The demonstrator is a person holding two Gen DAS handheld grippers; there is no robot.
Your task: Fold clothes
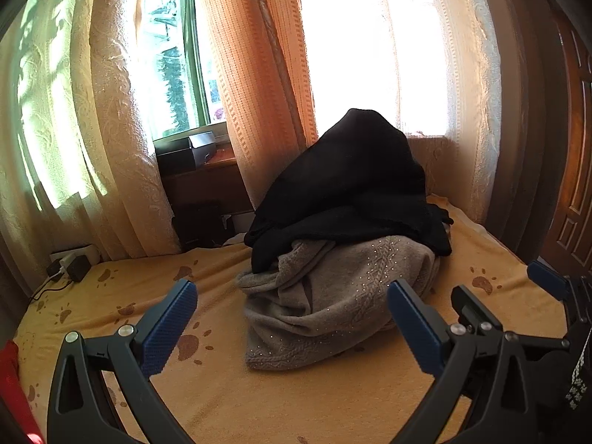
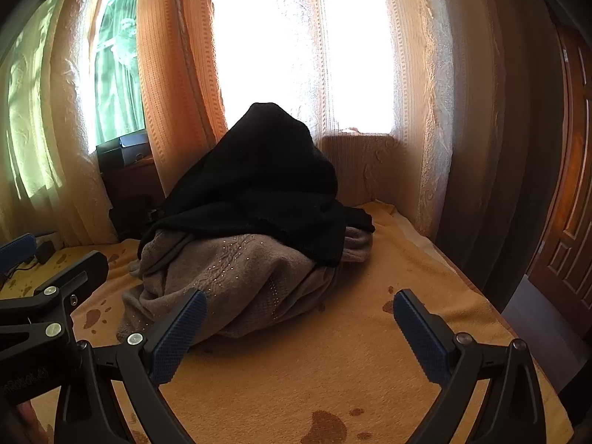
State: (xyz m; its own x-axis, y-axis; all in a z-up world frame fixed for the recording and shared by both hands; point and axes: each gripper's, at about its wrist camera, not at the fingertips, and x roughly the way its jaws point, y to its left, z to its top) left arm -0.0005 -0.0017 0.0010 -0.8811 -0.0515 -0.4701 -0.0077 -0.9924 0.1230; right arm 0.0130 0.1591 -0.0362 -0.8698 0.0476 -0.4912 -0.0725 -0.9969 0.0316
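Both garments lie in one unfolded heap on the bed (image 1: 333,399). The grey sweater (image 1: 333,303) sits crumpled at the base, and the black garment (image 1: 351,185) is mounded on top toward 12 o'clock. No folded item is visible. The left gripper (image 1: 292,329) and right gripper (image 2: 299,336) hover at 6 o'clock of the heap, fingers spread wide and grasping nothing. Judged from this, all folding remains outstanding.

The right tongs (image 2: 298,327) are wide open above a yellow blanket (image 2: 333,362) with brown paw prints. Ahead, a black cloth (image 2: 259,185) lies piled on a gray sweater (image 2: 236,281).
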